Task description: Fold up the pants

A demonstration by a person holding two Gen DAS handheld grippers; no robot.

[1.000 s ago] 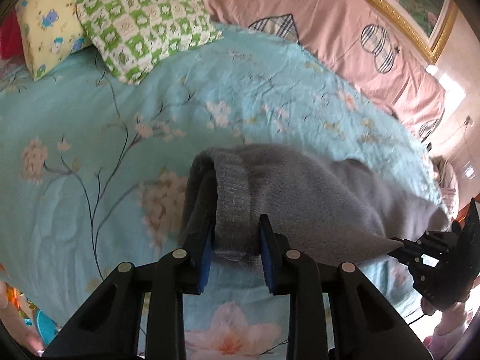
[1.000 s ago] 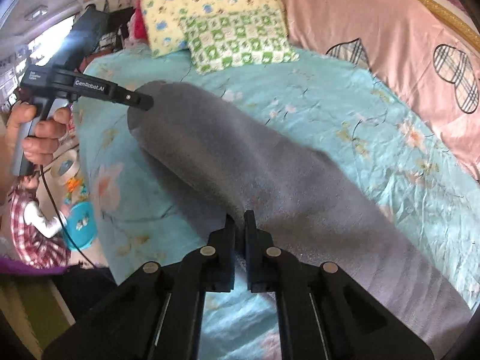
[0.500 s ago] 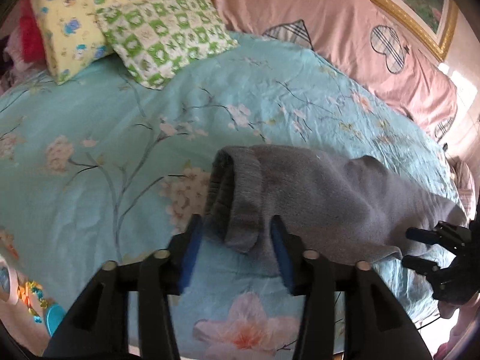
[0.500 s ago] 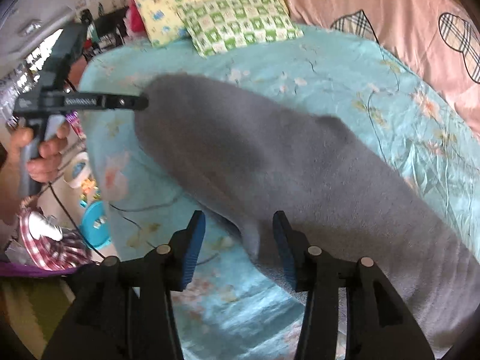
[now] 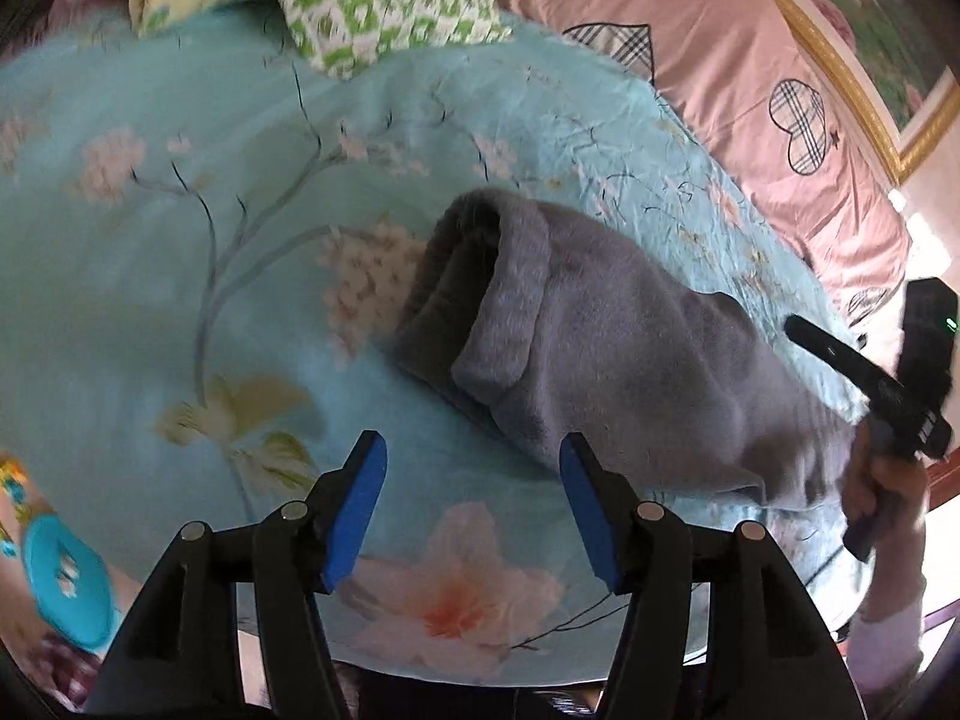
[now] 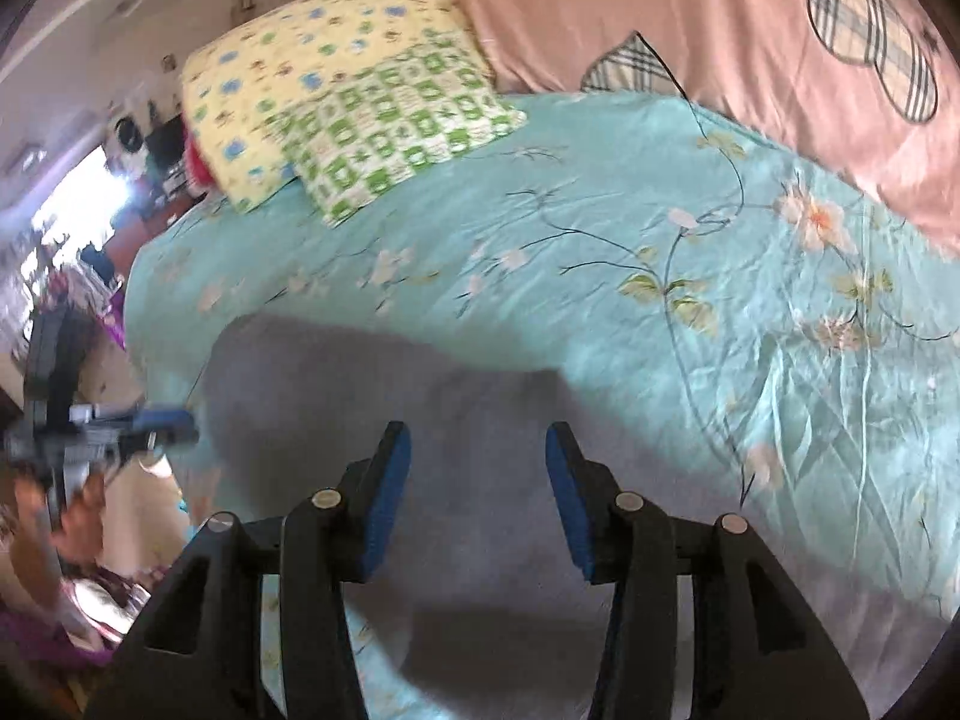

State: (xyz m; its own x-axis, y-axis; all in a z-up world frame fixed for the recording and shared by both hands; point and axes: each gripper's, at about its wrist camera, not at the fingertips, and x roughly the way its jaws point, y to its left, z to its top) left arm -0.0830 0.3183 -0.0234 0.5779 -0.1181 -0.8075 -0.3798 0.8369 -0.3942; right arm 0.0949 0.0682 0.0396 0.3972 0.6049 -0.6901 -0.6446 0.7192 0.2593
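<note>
Pants (image 5: pixel 630 354) lie flat on the sheet (image 5: pixel 180 312), near the front edge of the bed; grey fleece, folded over on itself, ribbed waistband end (image 5: pixel 510 306) pointing toward the pillows. In my right wrist view the pants (image 6: pixel 480 420) fill the near ground under the tongs, edges blurred.

Left gripper (image 5: pixel 471 507): jaws wide apart, nothing between them, tips just short of the waistband end, not touching the cloth as far as I can see. Blue pads (image 5: pixel 354 516) are bare.

Right gripper (image 6: pixel 477 504): jaws also wide apart, holding nothing, hovering over the grey cloth. I can't tell whether the tips touch it. From the left view I see the right gripper (image 5: pixel 840 360) at the far end of the pants, hand (image 5: pixel 882 498) on its handle.

Around that: green check pillow (image 6: pixel 390 132) lying partly on a yellow one (image 6: pixel 300 72) at the head end, pink cover (image 6: pixel 690 24) with plaid hearts along the far side. Gold picture frame (image 5: pixel 840 72) behind the pink cover. Teal round thing (image 5: pixel 72 582) on the floor off the bed edge, too blurred to identify.
</note>
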